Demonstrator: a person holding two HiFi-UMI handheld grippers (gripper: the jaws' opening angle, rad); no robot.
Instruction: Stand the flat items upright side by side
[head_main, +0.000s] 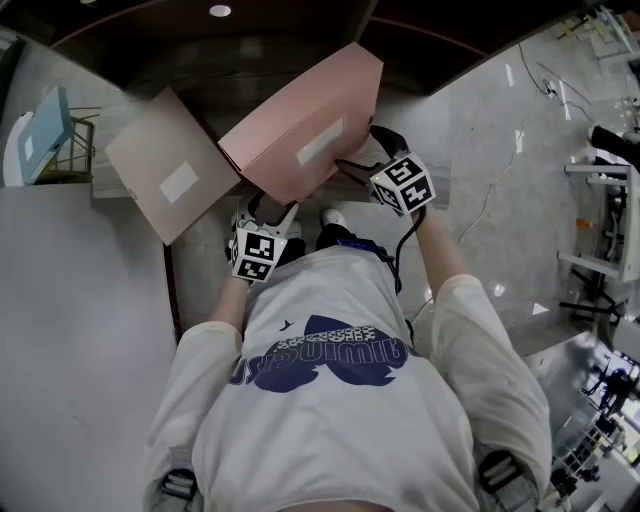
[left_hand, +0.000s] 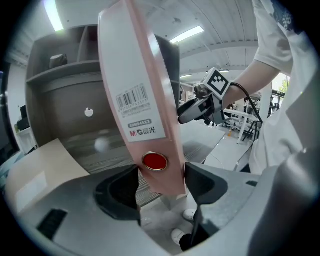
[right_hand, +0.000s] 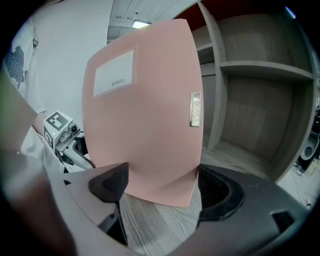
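Observation:
A pink file box (head_main: 300, 120) hangs tilted in front of the wooden shelf, held between both grippers. My left gripper (head_main: 267, 208) is shut on its narrow spine (left_hand: 135, 75), just below the barcode label and the red round hole, with a pad on each side (left_hand: 160, 182). My right gripper (head_main: 362, 155) is at the box's other side. There the box's lower end (right_hand: 145, 125) fills the wide gap between the jaws (right_hand: 159, 182) and meets both pads. A second, beige file box (head_main: 165, 175) leans at the left on the shelf.
The wooden shelf unit (right_hand: 260, 70) has empty compartments behind the box. A wire rack with a light blue item (head_main: 45, 140) stands at the far left. The person's shoes (head_main: 333, 215) are on the floor below, and a glossy floor with equipment stretches to the right.

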